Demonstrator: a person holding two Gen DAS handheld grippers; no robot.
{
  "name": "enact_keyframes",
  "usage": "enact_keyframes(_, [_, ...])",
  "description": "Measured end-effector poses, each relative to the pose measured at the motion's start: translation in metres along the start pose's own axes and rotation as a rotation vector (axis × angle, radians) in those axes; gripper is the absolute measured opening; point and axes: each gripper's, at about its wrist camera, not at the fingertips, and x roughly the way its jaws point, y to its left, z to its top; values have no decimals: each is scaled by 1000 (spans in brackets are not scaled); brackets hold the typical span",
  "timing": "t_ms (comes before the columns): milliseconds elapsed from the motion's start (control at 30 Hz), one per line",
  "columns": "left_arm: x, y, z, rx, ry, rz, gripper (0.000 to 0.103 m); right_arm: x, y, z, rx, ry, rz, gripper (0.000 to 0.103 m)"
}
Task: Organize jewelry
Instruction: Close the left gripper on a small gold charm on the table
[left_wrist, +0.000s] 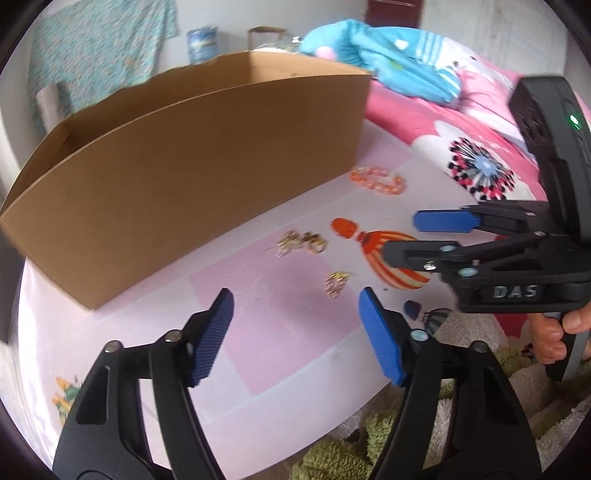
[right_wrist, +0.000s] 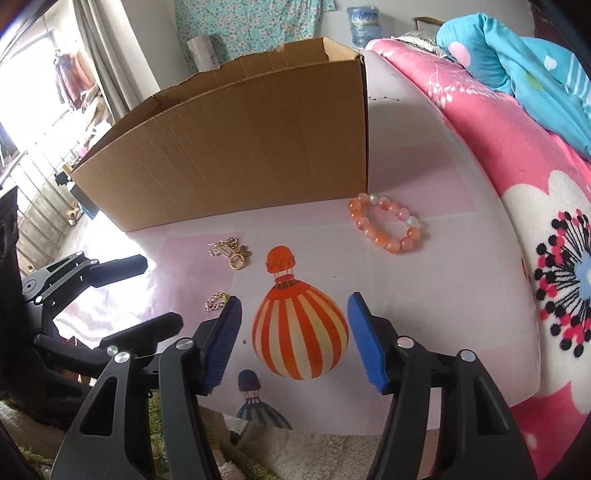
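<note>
An orange bead bracelet lies on the pink table near the right corner of an open cardboard box. A cluster of gold pieces and a small gold chain piece lie left of a printed striped balloon. My right gripper hovers open over that balloon print, with nothing between its fingers. In the left wrist view my left gripper is open above bare table, the small gold piece just beyond its tips and the gold cluster farther on. The bracelet lies beyond. The right gripper enters from the right.
A pink flowered blanket and a blue quilt border the table on the right. Shaggy rug lies below the table's near edge. A water jug and hanging cloth stand behind the box.
</note>
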Motion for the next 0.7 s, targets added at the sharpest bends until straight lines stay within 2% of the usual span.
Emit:
enact_keyframes(167, [15, -18, 7, 89, 23, -13, 40, 7, -5, 0, 22, 10, 11, 57])
enact_keyframes(267, [26, -25, 9, 125, 51, -10, 32, 8, -8, 1, 26, 5, 10, 57])
enact_keyframes(700, [30, -24, 13, 119, 64, -31, 12, 6, -13, 1, 51, -1, 20, 57])
